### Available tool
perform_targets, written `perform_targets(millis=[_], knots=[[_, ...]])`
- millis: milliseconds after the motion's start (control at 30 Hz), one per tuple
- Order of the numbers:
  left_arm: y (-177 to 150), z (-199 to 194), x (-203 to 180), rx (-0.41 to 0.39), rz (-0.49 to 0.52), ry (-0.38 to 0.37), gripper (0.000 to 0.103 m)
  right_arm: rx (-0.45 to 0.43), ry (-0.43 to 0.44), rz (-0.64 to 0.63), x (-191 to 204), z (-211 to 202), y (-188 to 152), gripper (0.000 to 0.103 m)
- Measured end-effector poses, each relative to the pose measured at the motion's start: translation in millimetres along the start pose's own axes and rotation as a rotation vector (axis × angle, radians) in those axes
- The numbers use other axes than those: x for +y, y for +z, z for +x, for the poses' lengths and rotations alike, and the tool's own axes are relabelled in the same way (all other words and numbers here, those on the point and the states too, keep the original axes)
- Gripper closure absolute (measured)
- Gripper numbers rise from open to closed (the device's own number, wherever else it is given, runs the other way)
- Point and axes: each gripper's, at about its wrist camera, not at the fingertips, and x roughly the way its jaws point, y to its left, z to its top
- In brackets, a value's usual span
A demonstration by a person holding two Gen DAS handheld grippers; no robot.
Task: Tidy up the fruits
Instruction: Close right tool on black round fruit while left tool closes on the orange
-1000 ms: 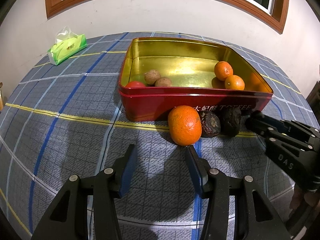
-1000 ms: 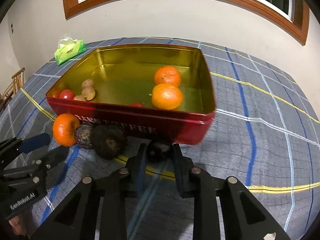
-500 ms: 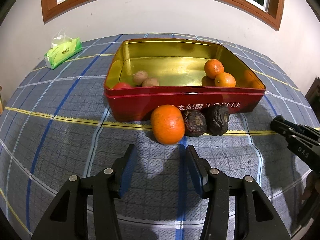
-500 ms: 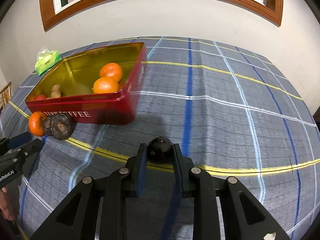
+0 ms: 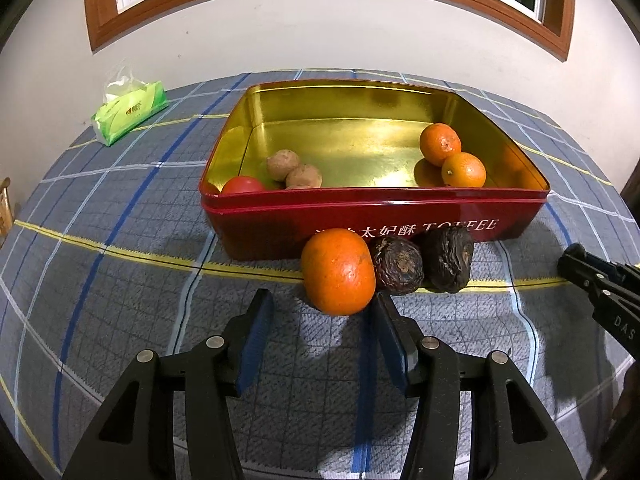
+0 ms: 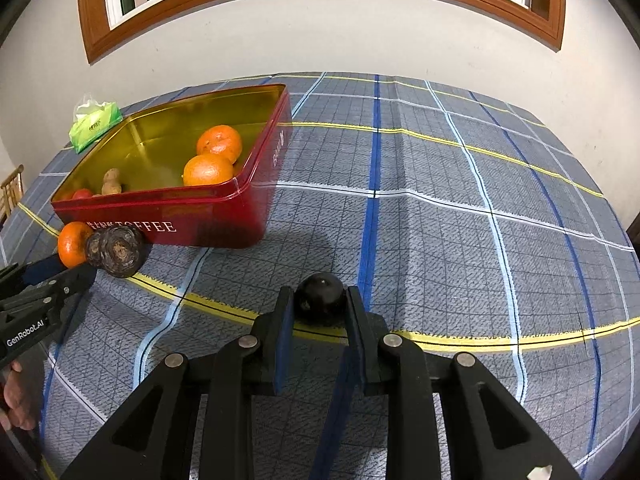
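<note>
Right hand-held gripper [image 6: 320, 312] has swung away, clamping dark fruit [image 6: 320, 298]; left hand-held gripper [image 5: 320, 316] gapes.

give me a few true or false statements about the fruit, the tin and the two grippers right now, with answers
1. The right gripper is shut on a dark round fruit. True.
2. The left gripper holds the big orange. False: its jaws are open and the orange sits on the tablecloth just ahead of them.
3. Two oranges lie in the red tin. True.
4. The two wrinkled dark fruits are inside the tin. False: they rest outside, against its front wall, beside the big orange.
5. The tissue pack is in the tin. False: it lies on the cloth to the tin's left.
</note>
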Motion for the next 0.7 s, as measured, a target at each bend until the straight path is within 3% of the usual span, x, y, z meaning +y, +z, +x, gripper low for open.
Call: perform_targets(millis=[133,233,300,700], knots=[[-1,-1,3,-0.008,0.003,-0.005,0.054,0.000,0.000,0.000,0,0,0,0.079],[-2,-3,4,-0.009,0.001,-0.042,0.070,0.000,0.000,0.000,0,0,-1,0.079],[-2,-7,2,-0.020,0.016,-0.029,0.072,0.000,-0.001,0.000,0,0,-1,0.079],[-3,-12,14,-0.016,-0.049,-0.034,0.069,-0.001,-0.001,-0.001,1,0,-1,0.079]])
